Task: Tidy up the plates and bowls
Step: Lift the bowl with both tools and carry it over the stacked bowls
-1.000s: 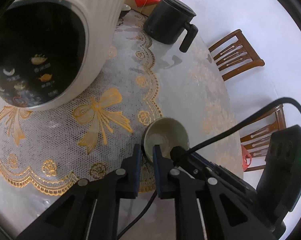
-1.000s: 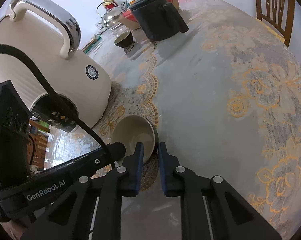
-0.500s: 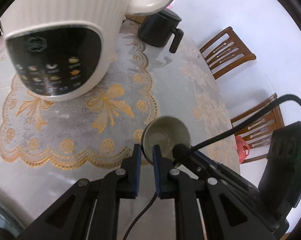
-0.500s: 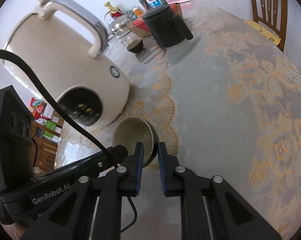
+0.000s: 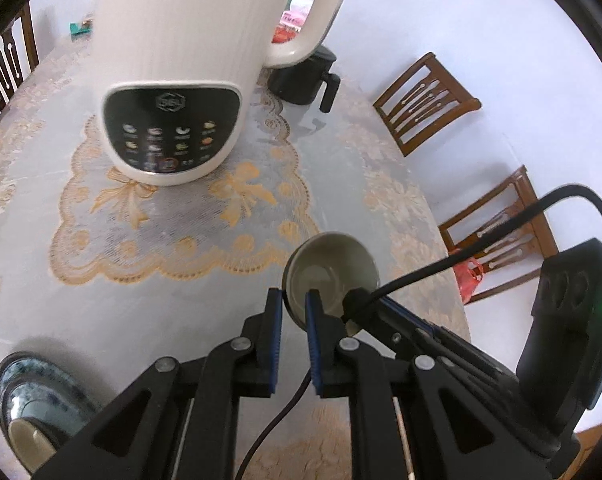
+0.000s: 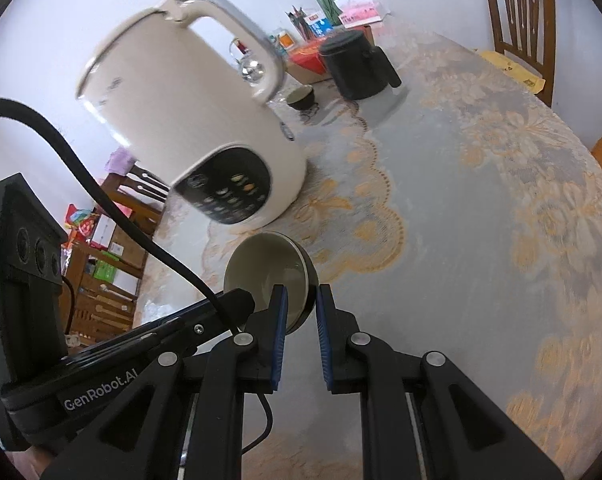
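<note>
Since a second ago: both grippers and the bowl (image 5: 333, 268) raised together and drawn back toward the near edge of the table (image 5: 357, 168). Cream appliance (image 5: 181, 60), earlier filling the upper left of the left wrist view with its panel cut off, now seen whole and farther away, panel facing the camera. Blue-patterned dish (image 5: 41, 392) newly in view at the near left. In the right wrist view, more of the lace mat (image 6: 365, 224) and the far clutter now visible. Grip on the bowl unchanged.

Bowl now: round, pale green-grey inside, dark outside, carried above the table near the mat's near right corner. Mouth turned upward and tipped slightly toward the appliance; no long axis, being circular.

Left gripper (image 5: 293, 304): clenched on the bowl's near left rim, one pad inside, one outside. Right gripper (image 6: 301, 300): clenched on the opposite rim, likewise pinching the wall. Both reaching downward from the near side, cables (image 5: 481, 248) crossing between.

Black lidded mug (image 6: 357, 64) far behind the appliance, well apart. Wooden chairs (image 5: 429, 100) at the right of the table.
</note>
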Demonstrator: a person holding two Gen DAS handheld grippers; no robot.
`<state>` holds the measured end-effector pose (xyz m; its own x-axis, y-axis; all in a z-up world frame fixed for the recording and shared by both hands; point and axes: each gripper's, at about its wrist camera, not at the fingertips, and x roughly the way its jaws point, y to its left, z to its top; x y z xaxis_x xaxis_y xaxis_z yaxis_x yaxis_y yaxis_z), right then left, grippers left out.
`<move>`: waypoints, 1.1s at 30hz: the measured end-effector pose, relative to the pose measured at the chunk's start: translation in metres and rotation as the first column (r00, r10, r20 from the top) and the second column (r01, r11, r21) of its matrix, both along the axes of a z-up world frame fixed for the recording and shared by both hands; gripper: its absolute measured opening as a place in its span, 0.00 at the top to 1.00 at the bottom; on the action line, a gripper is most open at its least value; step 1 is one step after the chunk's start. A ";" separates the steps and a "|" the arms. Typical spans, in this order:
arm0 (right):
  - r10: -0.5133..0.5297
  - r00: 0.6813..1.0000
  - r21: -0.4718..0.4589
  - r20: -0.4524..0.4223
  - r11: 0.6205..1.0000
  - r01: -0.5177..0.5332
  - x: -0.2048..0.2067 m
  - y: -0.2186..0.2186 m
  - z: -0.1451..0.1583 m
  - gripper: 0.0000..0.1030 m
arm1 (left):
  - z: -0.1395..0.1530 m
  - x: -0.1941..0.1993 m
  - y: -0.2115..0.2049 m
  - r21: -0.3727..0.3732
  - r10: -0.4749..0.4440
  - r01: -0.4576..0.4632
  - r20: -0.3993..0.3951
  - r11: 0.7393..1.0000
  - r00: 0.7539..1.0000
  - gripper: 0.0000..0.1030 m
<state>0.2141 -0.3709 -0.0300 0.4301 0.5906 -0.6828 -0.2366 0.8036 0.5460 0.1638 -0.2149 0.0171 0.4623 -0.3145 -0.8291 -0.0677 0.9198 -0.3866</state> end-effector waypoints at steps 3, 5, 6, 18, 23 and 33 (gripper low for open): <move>0.000 1.000 -0.007 0.010 1.000 0.000 -0.018 0.008 0.009 0.83 | 0.008 -0.016 0.007 0.002 -0.009 0.009 0.006 1.000 1.000 0.89; 0.001 1.000 -0.011 0.011 1.000 -0.001 -0.030 0.014 0.014 0.83 | 0.012 -0.028 0.012 0.004 -0.014 0.014 0.005 1.000 1.000 0.89; 0.002 1.000 -0.010 0.010 1.000 -0.002 -0.037 0.017 0.015 0.83 | 0.014 -0.035 0.015 0.007 -0.017 0.017 0.006 1.000 1.000 0.89; 0.063 0.998 -0.004 0.001 0.998 -0.063 -0.098 0.072 0.026 0.83 | 0.025 -0.109 0.074 0.025 0.027 -0.028 0.005 0.999 1.000 0.89; 0.111 0.994 -0.008 -0.009 0.994 -0.111 -0.119 0.103 0.023 0.83 | 0.022 -0.133 0.101 0.040 0.057 -0.057 -0.013 0.998 0.998 0.89; 0.198 0.979 -0.014 -0.055 0.980 -0.199 -0.143 0.164 0.009 0.83 | 0.006 -0.173 0.160 0.043 0.135 -0.132 -0.069 0.990 0.989 0.89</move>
